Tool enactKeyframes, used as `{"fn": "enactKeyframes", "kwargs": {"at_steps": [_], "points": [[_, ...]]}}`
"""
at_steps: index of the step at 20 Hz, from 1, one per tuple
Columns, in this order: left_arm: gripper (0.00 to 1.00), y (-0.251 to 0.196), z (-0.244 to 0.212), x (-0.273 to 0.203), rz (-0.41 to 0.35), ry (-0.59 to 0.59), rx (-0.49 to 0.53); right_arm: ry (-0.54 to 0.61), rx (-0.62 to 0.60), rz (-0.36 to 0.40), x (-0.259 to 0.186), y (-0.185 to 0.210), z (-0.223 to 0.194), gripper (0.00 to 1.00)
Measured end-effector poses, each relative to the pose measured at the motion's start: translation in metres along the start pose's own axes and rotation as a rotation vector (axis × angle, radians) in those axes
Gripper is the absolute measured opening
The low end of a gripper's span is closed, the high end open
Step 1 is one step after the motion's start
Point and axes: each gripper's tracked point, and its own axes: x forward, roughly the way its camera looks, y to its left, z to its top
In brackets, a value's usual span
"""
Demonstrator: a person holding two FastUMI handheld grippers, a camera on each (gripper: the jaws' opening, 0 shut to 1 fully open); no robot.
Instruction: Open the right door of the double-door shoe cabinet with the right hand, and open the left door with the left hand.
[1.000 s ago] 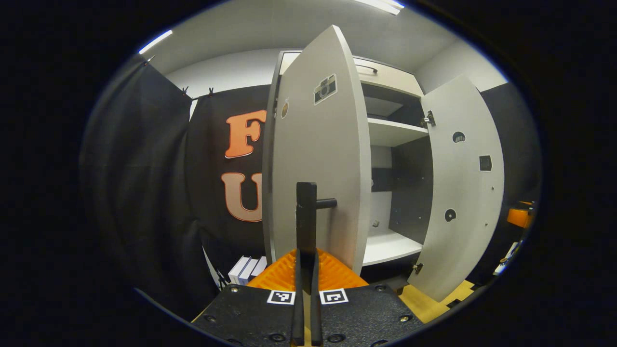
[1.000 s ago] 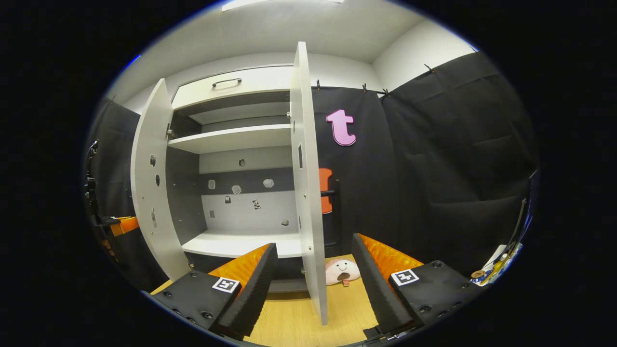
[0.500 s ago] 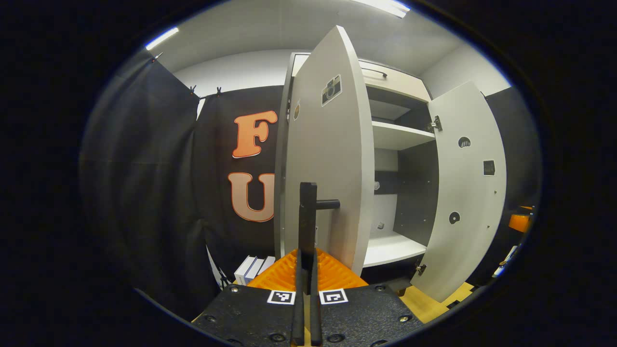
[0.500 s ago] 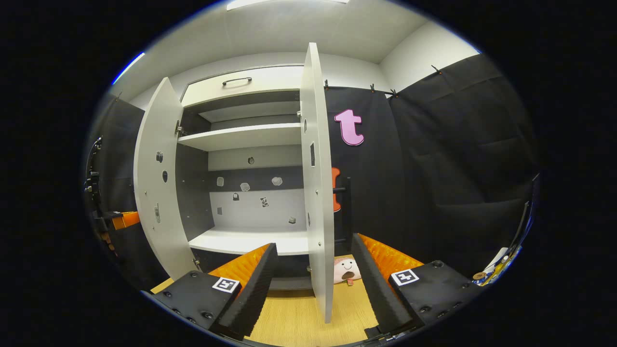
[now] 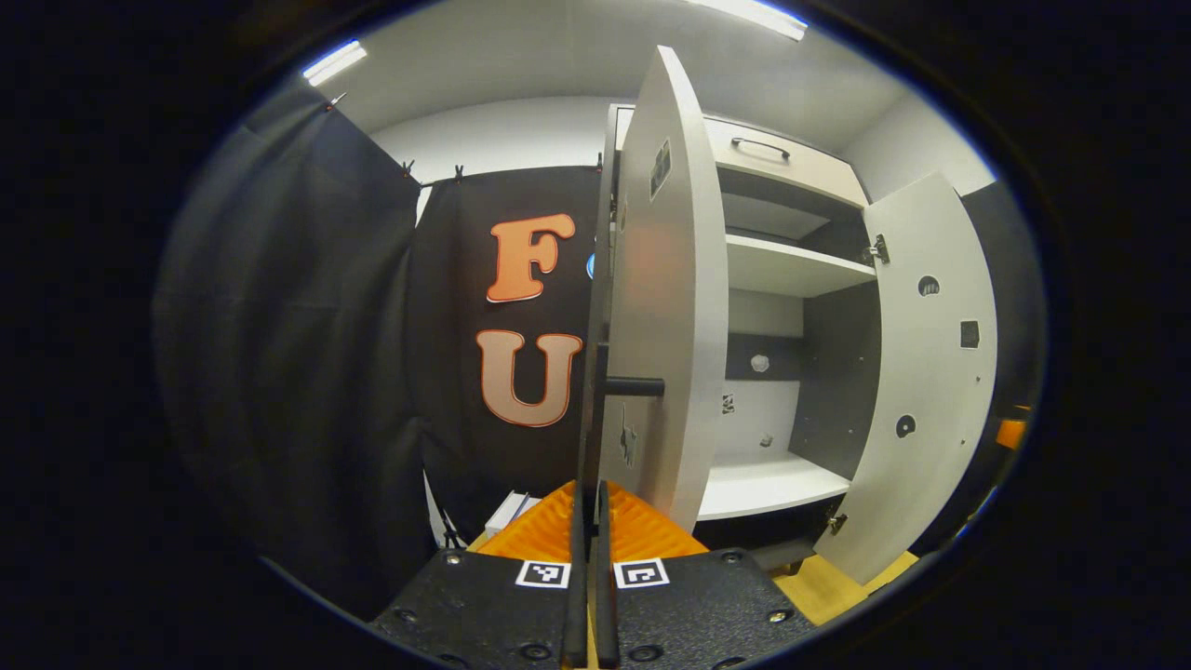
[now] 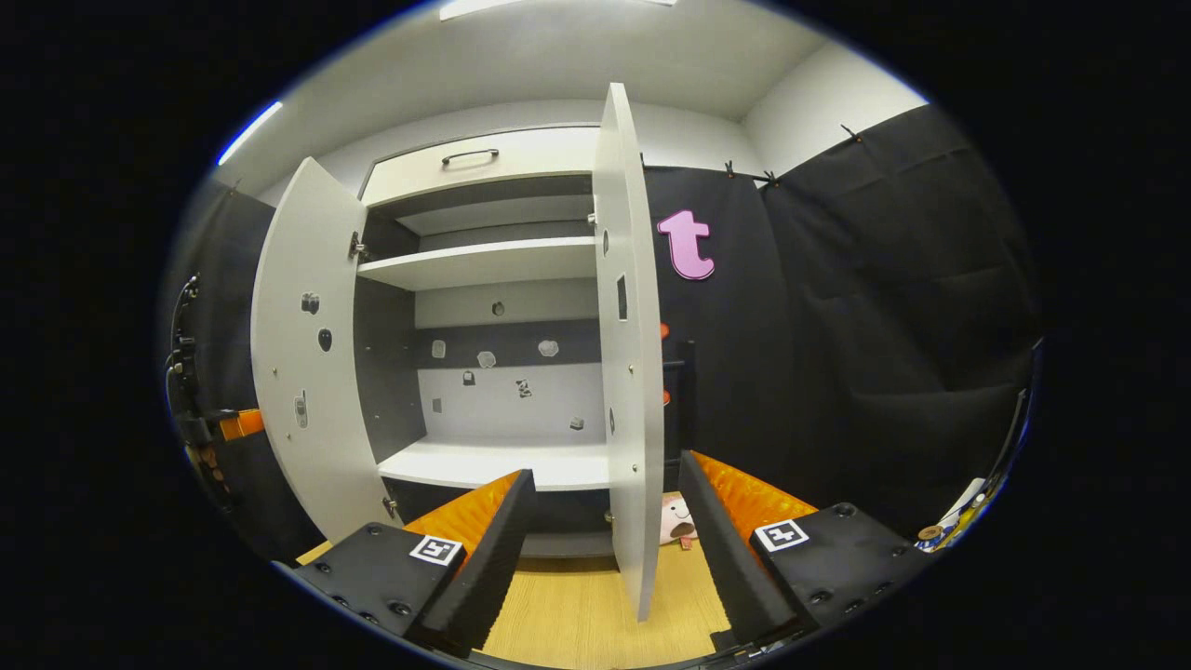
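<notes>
Doors both stand open: left door [image 5: 665, 307] swung wide, left gripper [image 5: 586, 521] pinched on its handle [image 5: 595, 409]. Right gripper [image 6: 605, 521] gapes wide, straddling right door [image 6: 628, 372] edge; pulling further risks overstraining hinges.

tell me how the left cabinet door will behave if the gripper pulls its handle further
The left door is a flat rigid panel, so it likely swings stiffly. The left gripper looks shut on the black bar handle, which probably won't slip. The right door stands open already.

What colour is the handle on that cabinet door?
Black bar handle on the pale grey left door, best in the left gripper view.
</notes>
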Motion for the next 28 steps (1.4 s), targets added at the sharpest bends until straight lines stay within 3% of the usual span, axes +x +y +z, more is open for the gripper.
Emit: {"fn": "enactKeyframes", "kwargs": {"at_steps": [4,5,6,13,19,23,24,25,26,27,28], "points": [[0.01,0.018,0.001,0.003,0.039,0.000,0.008,0.009,0.004,0.022,0.001,0.009,-0.003,0.89],[0.01,0.016,0.001,0.003,0.032,-0.002,0.005,0.010,0.002,0.025,0.002,0.010,-0.004,0.98],[0.01,0.016,0.001,0.003,0.025,-0.005,0.000,0.012,0.000,0.026,0.001,0.011,-0.004,0.89],[0.02,0.023,-0.008,-0.008,-0.001,0.018,0.015,0.028,-0.008,0.031,0.004,0.013,-0.010,0.89],[0.01,0.031,-0.005,-0.039,0.051,0.033,-0.006,0.028,-0.005,0.032,0.005,0.015,-0.011,0.88],[0.16,0.026,0.001,-0.061,0.064,0.029,-0.031,0.032,-0.006,0.036,0.007,0.019,-0.012,0.89],[0.12,0.023,0.004,-0.066,0.066,0.025,-0.036,0.033,-0.007,0.038,0.006,0.020,-0.013,0.89],[0.29,0.020,0.008,-0.072,0.066,0.017,-0.039,0.033,-0.006,0.038,0.006,0.020,-0.013,0.89],[0.27,0.016,0.012,-0.076,0.064,0.009,-0.040,0.032,-0.005,0.038,0.006,0.019,-0.013,0.89],[0.35,0.011,0.017,-0.081,0.061,-0.003,-0.040,0.032,-0.004,0.038,0.006,0.019,-0.012,0.89],[0.34,0.006,0.022,-0.086,0.055,-0.013,-0.039,0.031,-0.004,0.037,0.005,0.019,-0.012,0.89]]}}
